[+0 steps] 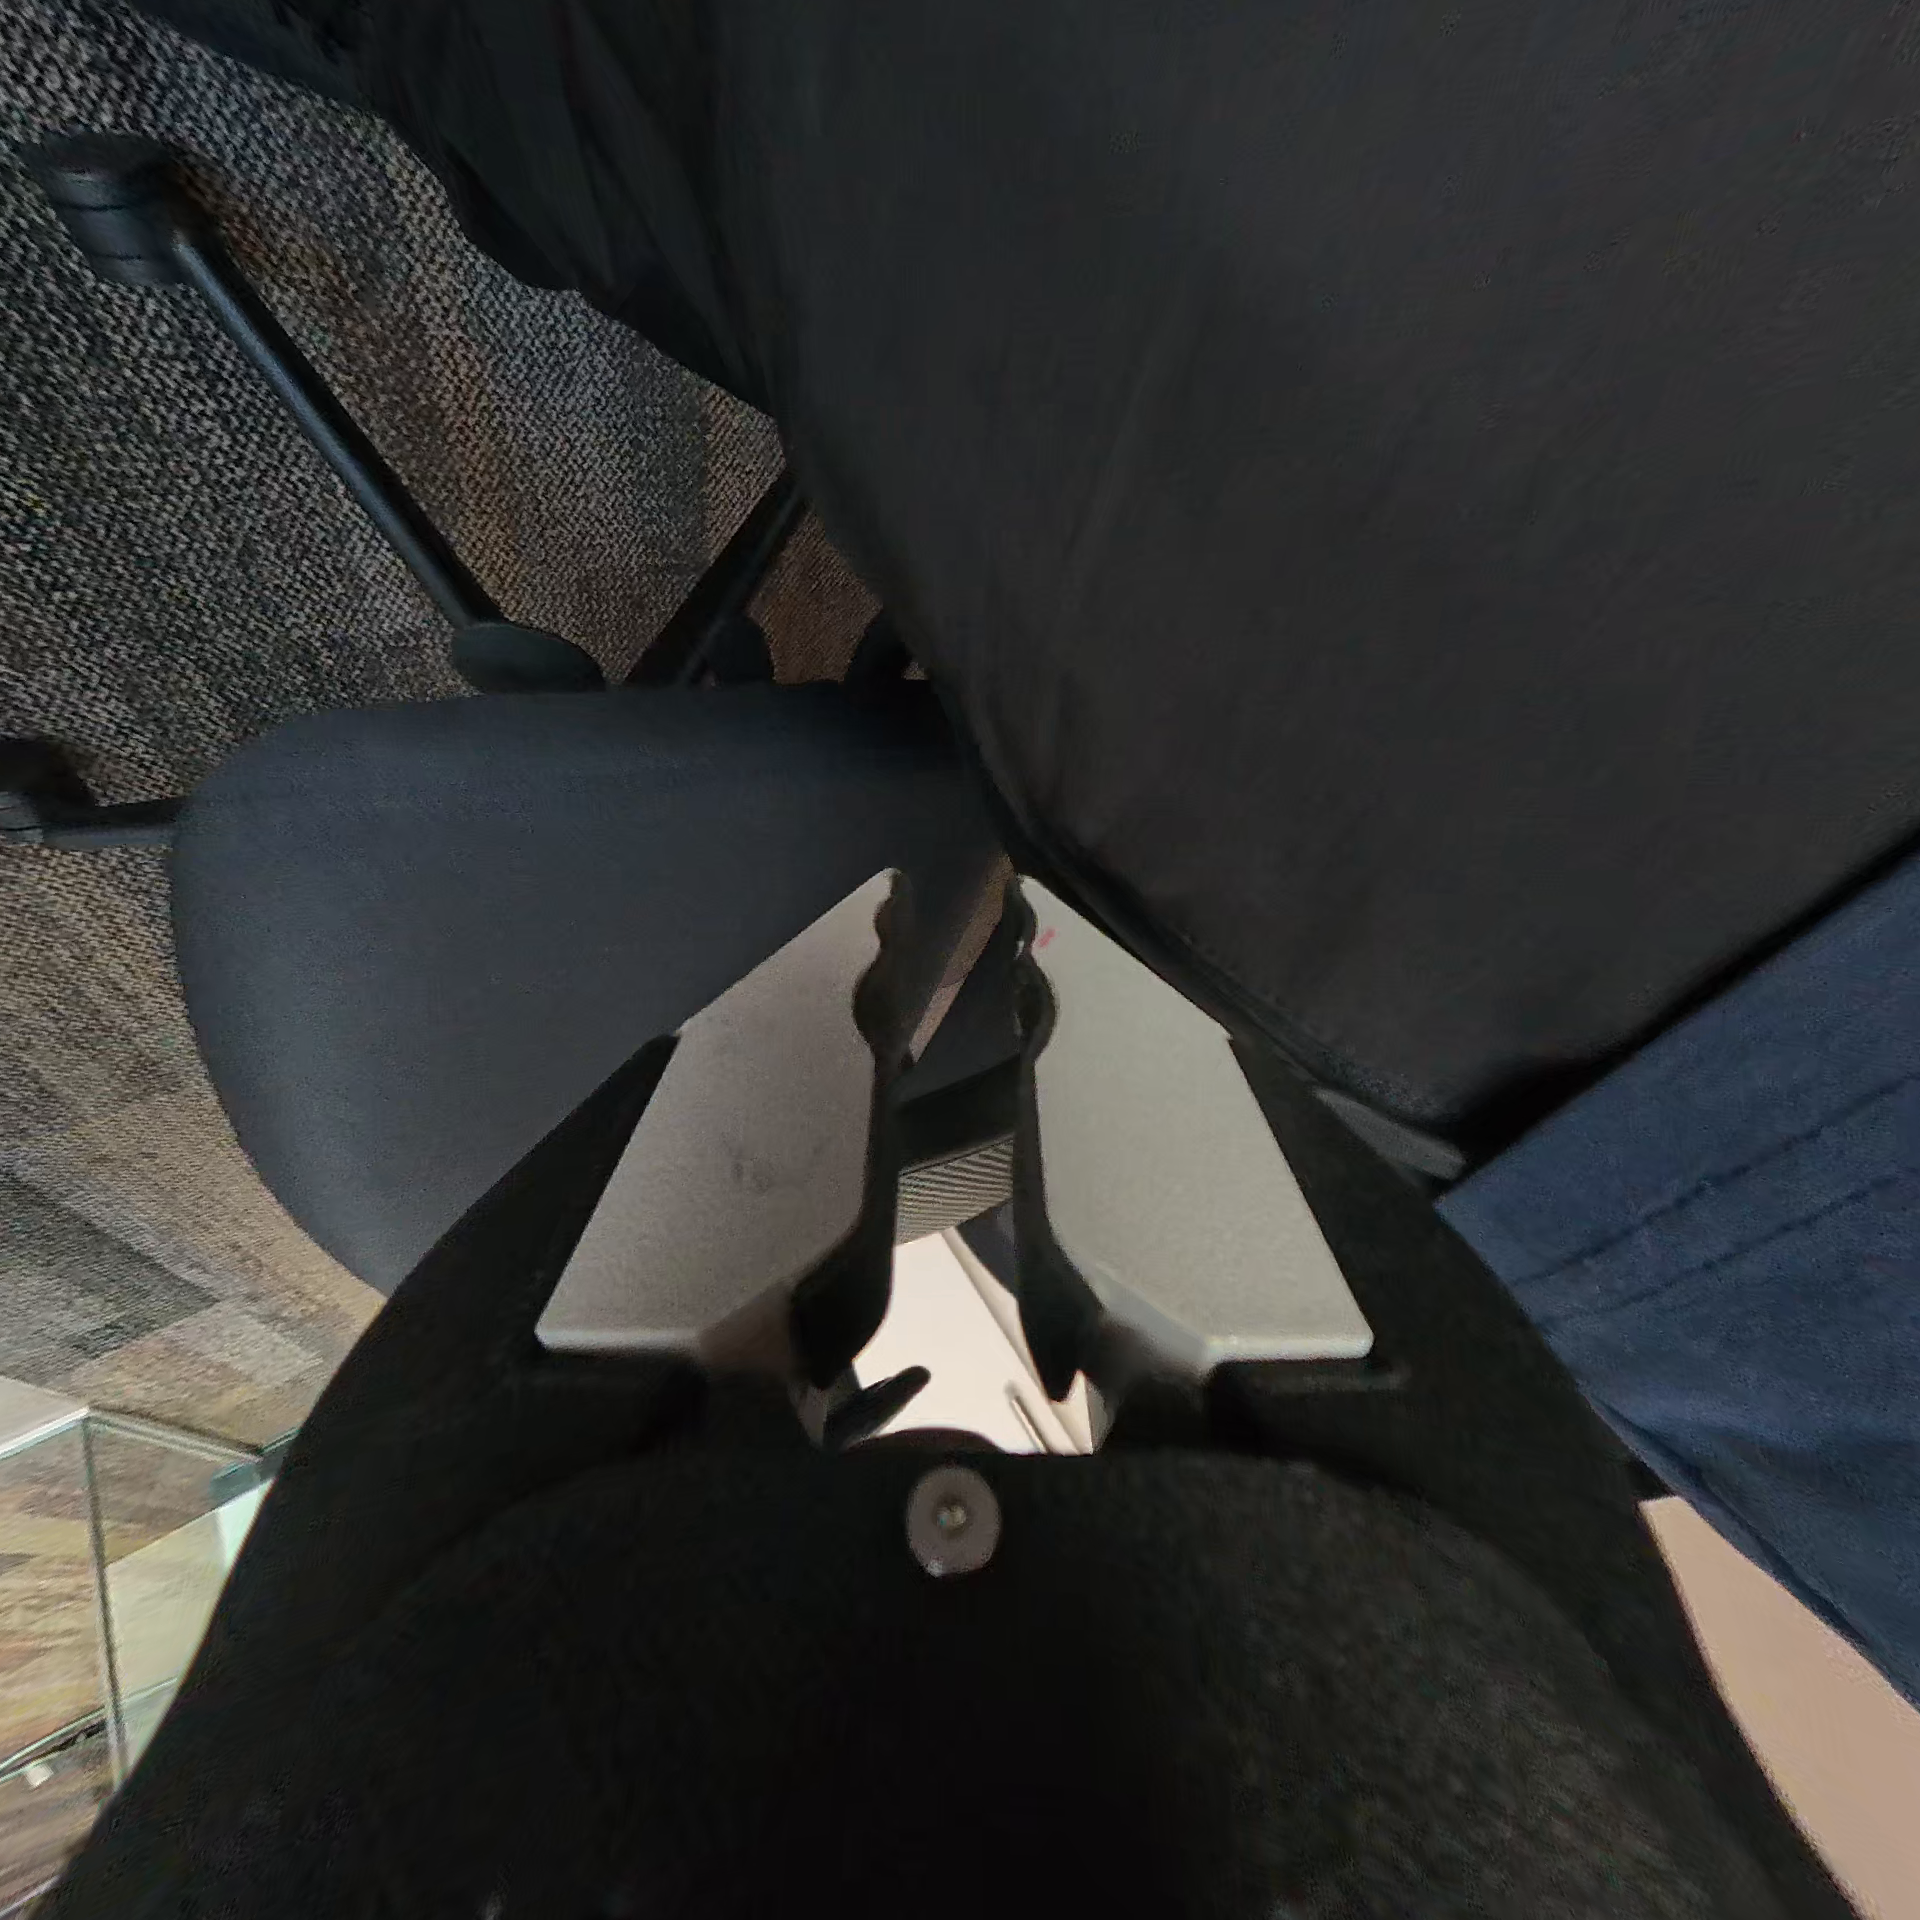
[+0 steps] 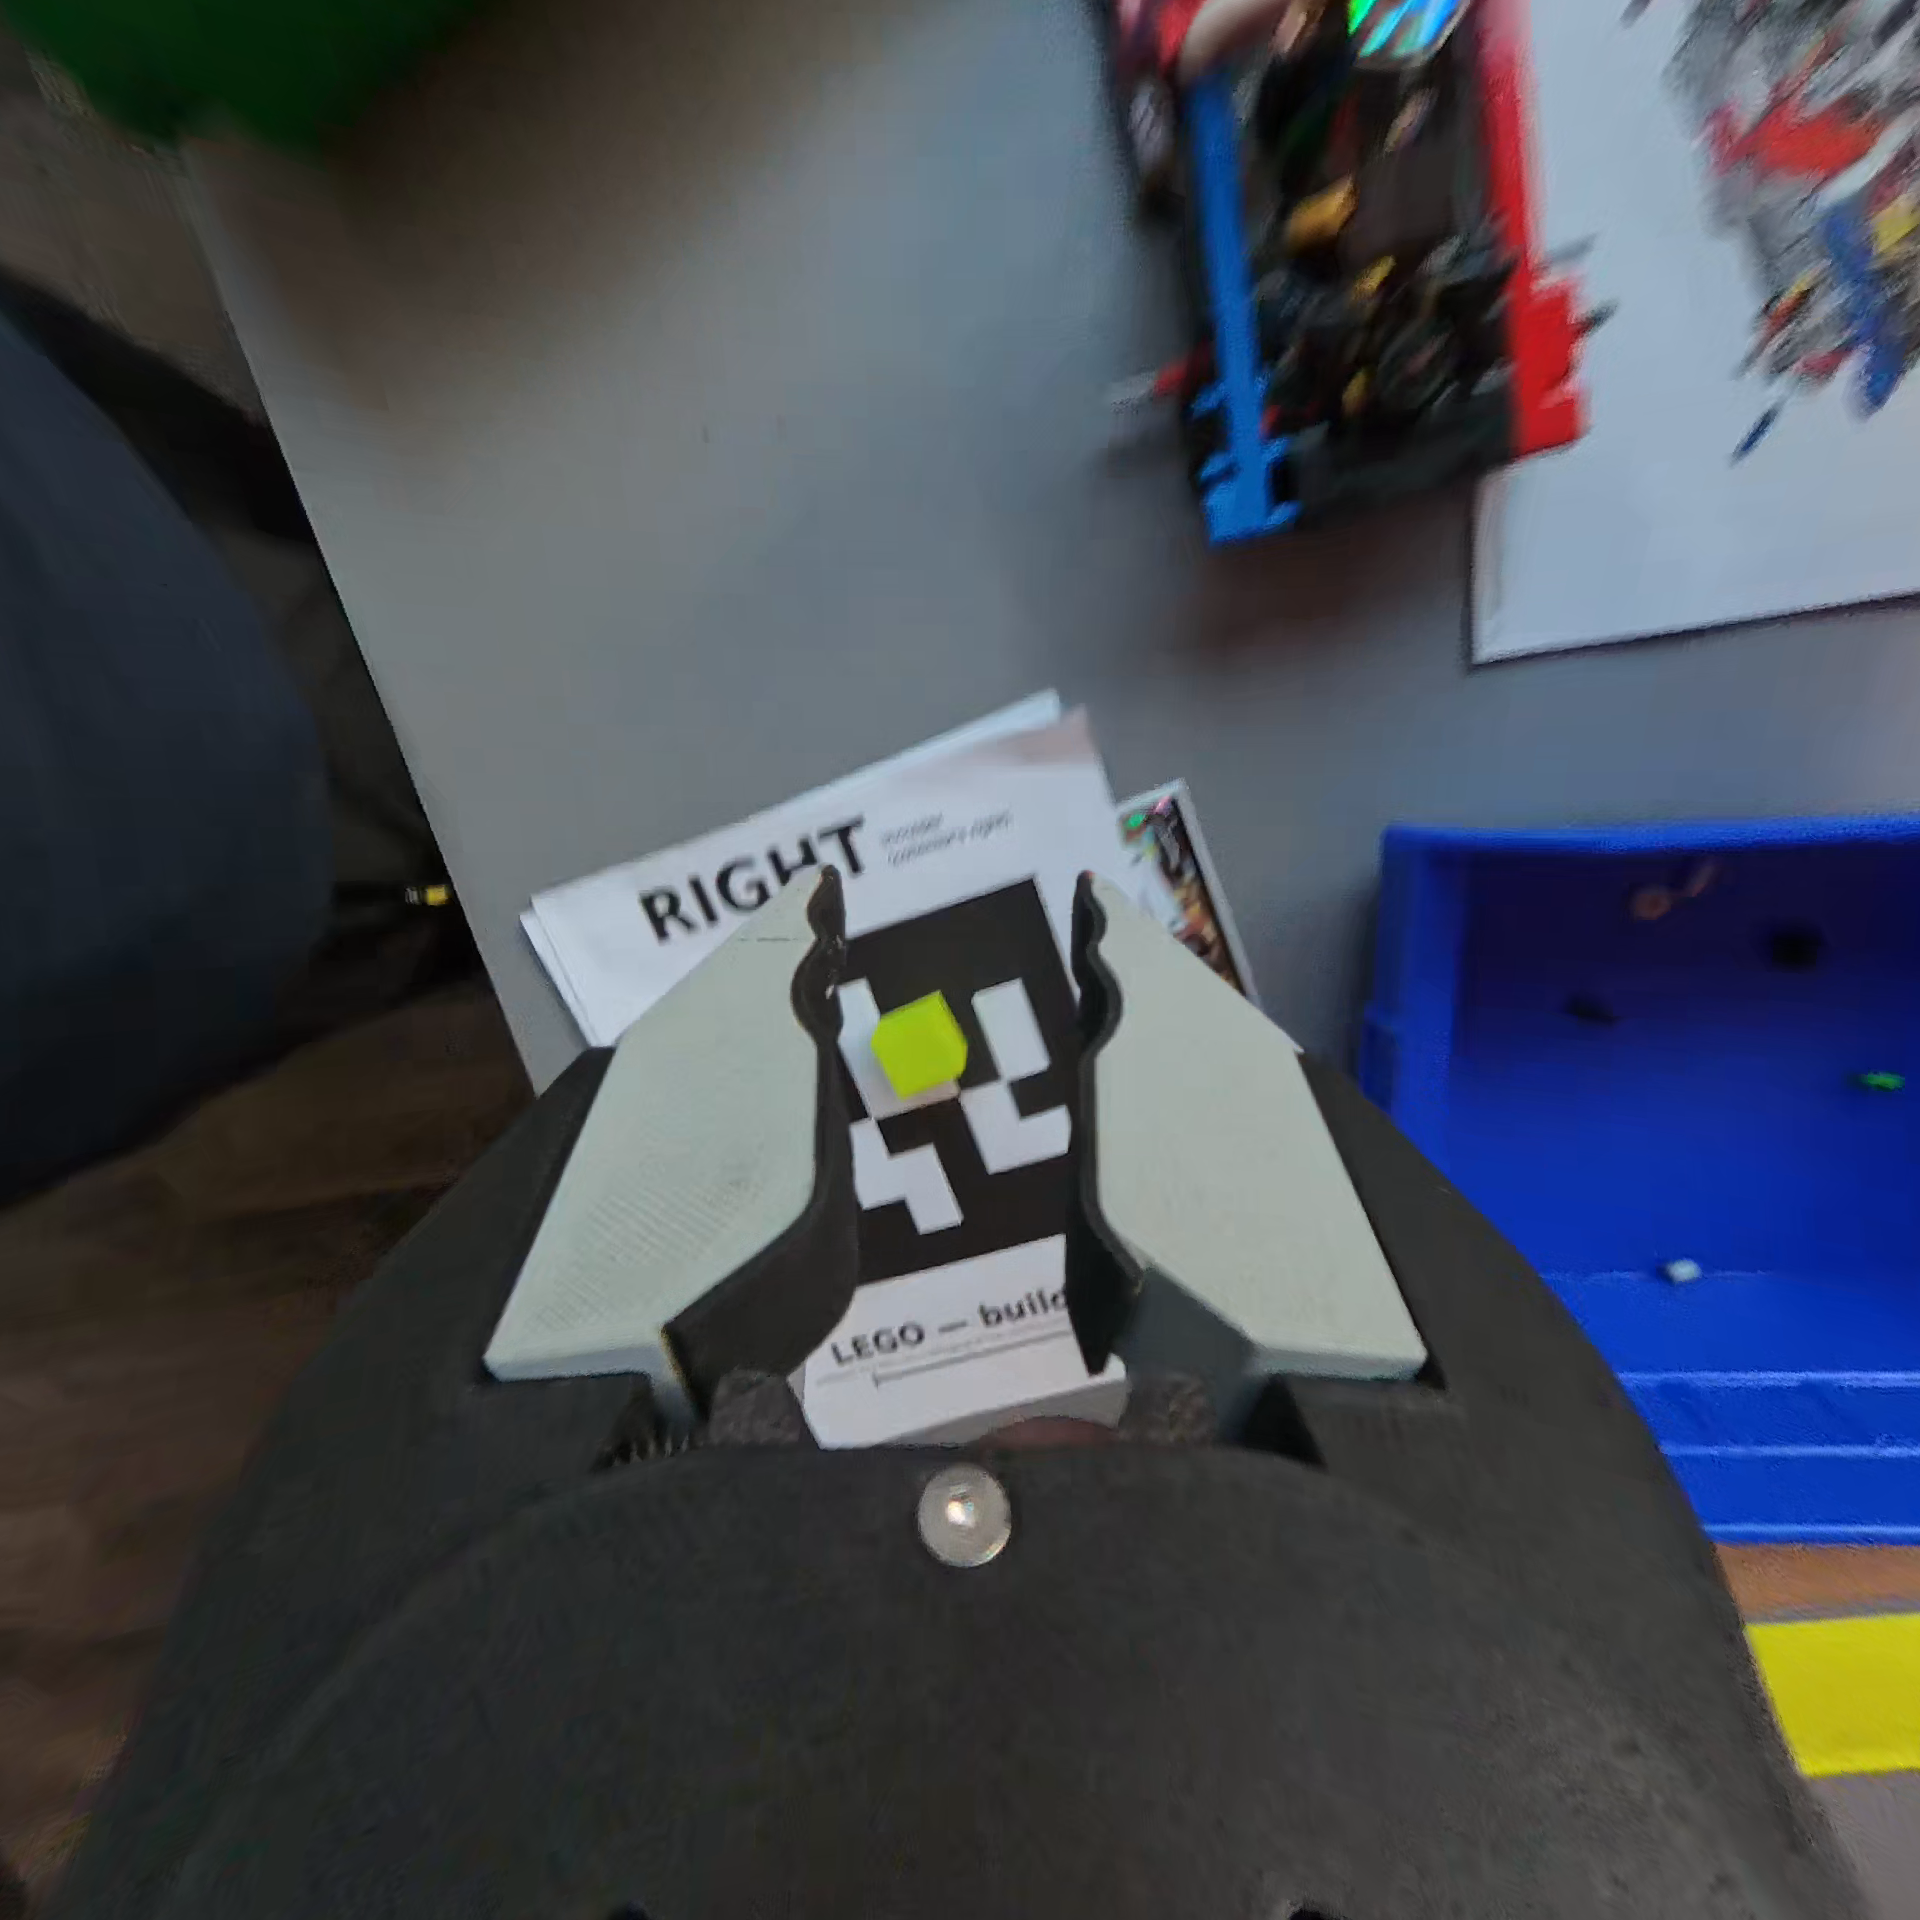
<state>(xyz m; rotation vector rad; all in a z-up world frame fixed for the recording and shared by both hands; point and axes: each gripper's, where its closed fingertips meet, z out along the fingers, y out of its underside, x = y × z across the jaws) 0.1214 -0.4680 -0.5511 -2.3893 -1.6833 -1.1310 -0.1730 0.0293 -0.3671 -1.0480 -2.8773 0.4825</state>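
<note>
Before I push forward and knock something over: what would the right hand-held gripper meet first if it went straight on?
Probably the small lime-green block, which lies between the open fingers of the right hand-held gripper, untouched by either as far as shows. It rests on a white printed sheet on the grey table. Depth is unclear.

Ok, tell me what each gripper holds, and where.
Right gripper: nothing gripped; a lime-green brick sits between open fingers, clear of one. Left gripper: cannot tell.

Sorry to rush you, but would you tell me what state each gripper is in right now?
Left gripper: jaws narrowly apart, nothing visibly held, chair seat beyond.
Right gripper: open, a lime-green block between the fingers, not clamped, above the printed sheet.
</note>
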